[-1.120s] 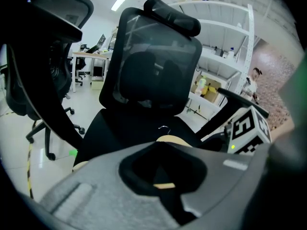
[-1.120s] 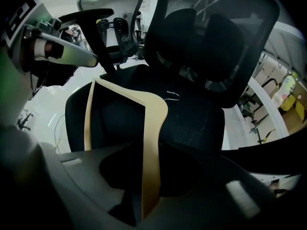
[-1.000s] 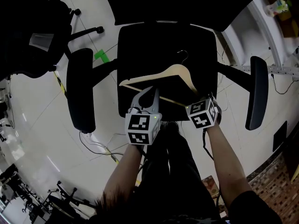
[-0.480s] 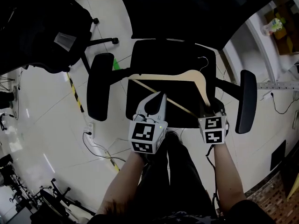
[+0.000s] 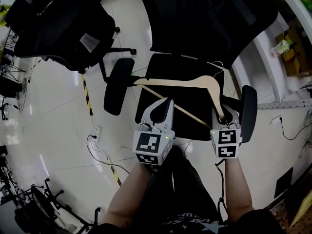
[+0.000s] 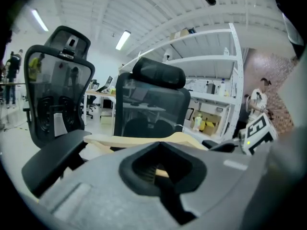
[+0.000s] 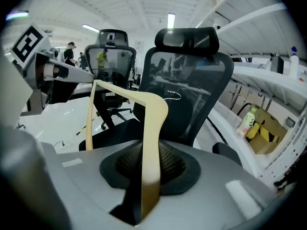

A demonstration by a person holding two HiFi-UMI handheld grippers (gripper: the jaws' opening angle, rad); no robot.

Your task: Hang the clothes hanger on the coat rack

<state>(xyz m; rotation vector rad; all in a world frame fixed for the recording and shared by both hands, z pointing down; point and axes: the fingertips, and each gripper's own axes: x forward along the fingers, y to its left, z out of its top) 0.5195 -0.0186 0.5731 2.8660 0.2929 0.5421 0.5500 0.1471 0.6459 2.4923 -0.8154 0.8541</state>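
A pale wooden clothes hanger (image 5: 195,83) with a thin metal hook (image 5: 218,67) hangs in the air over a black office chair's seat (image 5: 156,67). My left gripper (image 5: 165,106) is shut on the hanger's lower bar; a sliver of wood (image 6: 162,172) shows between its jaws. My right gripper (image 5: 220,117) is shut on the end of the hanger's right arm (image 7: 152,128), which rises straight out of its jaws. No coat rack is in any view.
The chair's mesh back (image 5: 204,18) and its armrests (image 5: 117,86) (image 5: 246,112) stand close around the hanger. A second black chair (image 5: 63,28) is at the upper left. White shelves (image 5: 265,52) run along the right. Cables and a power strip (image 5: 95,132) lie on the floor.
Both grippers have risen together and carried the hanger up from the chair seat. The hanger has tipped so that its hook points further away.
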